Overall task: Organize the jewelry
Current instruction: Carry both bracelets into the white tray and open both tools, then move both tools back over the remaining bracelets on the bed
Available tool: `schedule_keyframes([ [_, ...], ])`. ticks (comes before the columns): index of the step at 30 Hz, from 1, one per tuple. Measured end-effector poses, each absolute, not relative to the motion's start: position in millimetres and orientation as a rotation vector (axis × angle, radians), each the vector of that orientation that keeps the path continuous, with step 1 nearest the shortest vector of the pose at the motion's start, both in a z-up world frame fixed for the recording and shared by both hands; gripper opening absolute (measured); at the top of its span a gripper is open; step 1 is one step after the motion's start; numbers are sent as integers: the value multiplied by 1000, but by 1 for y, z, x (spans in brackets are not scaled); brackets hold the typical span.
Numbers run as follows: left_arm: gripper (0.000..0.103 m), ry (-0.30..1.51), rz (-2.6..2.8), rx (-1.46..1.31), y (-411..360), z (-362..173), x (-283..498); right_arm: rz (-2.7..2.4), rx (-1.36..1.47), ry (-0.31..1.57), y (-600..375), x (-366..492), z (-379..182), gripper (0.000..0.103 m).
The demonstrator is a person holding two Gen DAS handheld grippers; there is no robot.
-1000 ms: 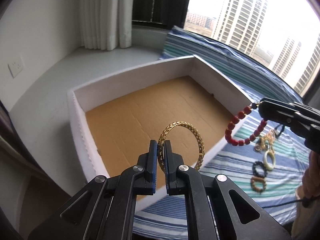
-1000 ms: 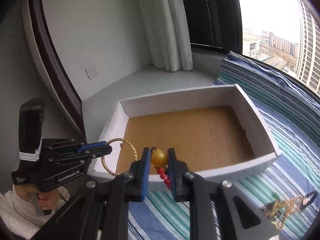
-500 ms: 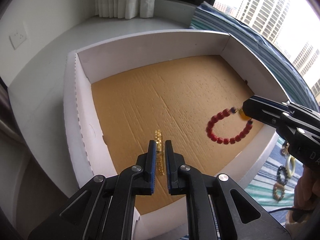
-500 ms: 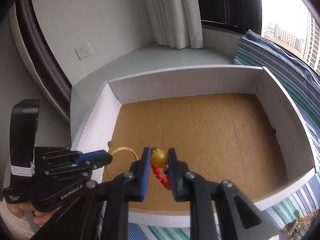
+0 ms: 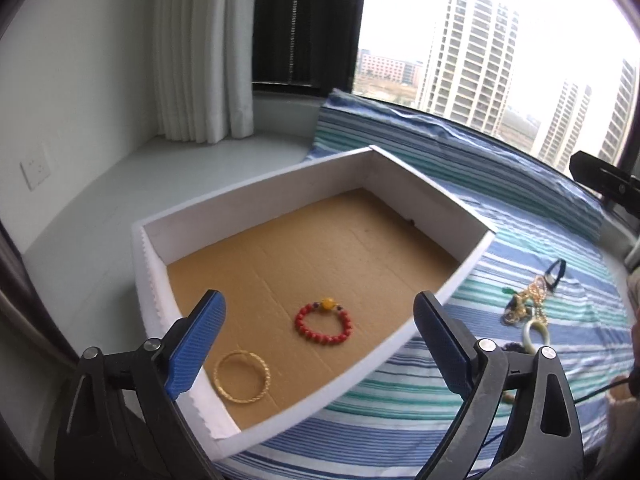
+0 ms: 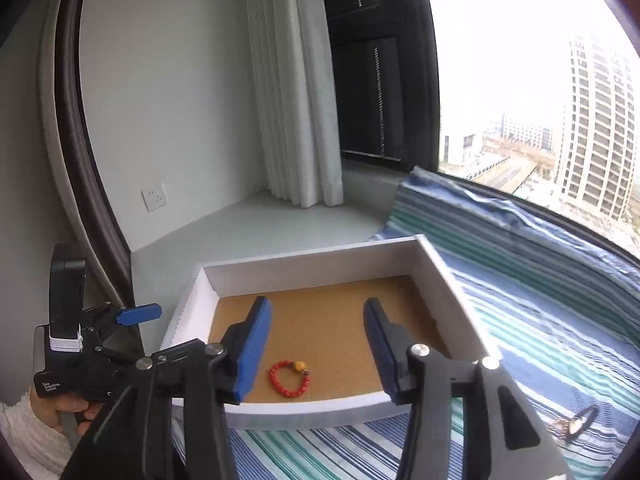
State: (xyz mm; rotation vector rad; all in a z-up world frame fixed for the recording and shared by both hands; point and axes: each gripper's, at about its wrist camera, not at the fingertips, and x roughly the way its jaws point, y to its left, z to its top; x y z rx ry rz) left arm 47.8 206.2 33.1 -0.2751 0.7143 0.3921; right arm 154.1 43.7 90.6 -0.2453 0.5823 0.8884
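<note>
With both bracelets lying in the white cardboard-floored box (image 5: pixel 256 196), the left gripper (image 5: pixel 316 332) and right gripper (image 6: pixel 318 344), fingers opening and empty, should lift clear before reaching for the jewelry pile (image 5: pixel 528 308) right of the left fingers.

A red bead bracelet (image 5: pixel 324 325) with one yellow bead is lying flat in the white box (image 5: pixel 256 196). A gold bangle (image 5: pixel 241 376) is lying near it. More jewelry (image 5: pixel 528 308) is sitting outside.

Left gripper (image 5: pixel 316 340): jaws opening, nothing between fingers (image 5: pixel 196 334)
Box (image 5: pixel 256 196): gold bangle (image 5: pixel 241 376) at near corner; red bead bracelet (image 5: pixel 324 322) just beyond
Jewelry pile (image 5: pixel 528 308): right of box, on striped cloth (image 5: pixel 500 280)
</note>
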Motion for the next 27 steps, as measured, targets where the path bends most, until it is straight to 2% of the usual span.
schedule_keyframes([
  [1, 98, 714, 350, -269, 194, 32, 55, 852, -252, 559, 25, 149, 95, 50],
  [3, 98, 724, 263, -250, 165, 24, 63, 759, -262, 516, -14, 141, 99, 63],
  [4, 98, 735, 223, -236, 150, 18, 67, 700, -266, 491, -34, 138, 100, 63],
  [8, 98, 820, 105, -171, 92, -9, 88, 454, -271, 468, -108, 125, 88, 63],
  [14, 98, 919, -12, -133, 36, -38, 101, 310, -221, 628, -179, 101, 35, 63],
  [21, 97, 992, -61, -89, 8, -56, 105, 320, -155, 822, -196, 72, -33, 63],
  [27, 97, 1018, -68, -79, 1, -62, 108, 340, -128, 859, -202, 63, -47, 63],
])
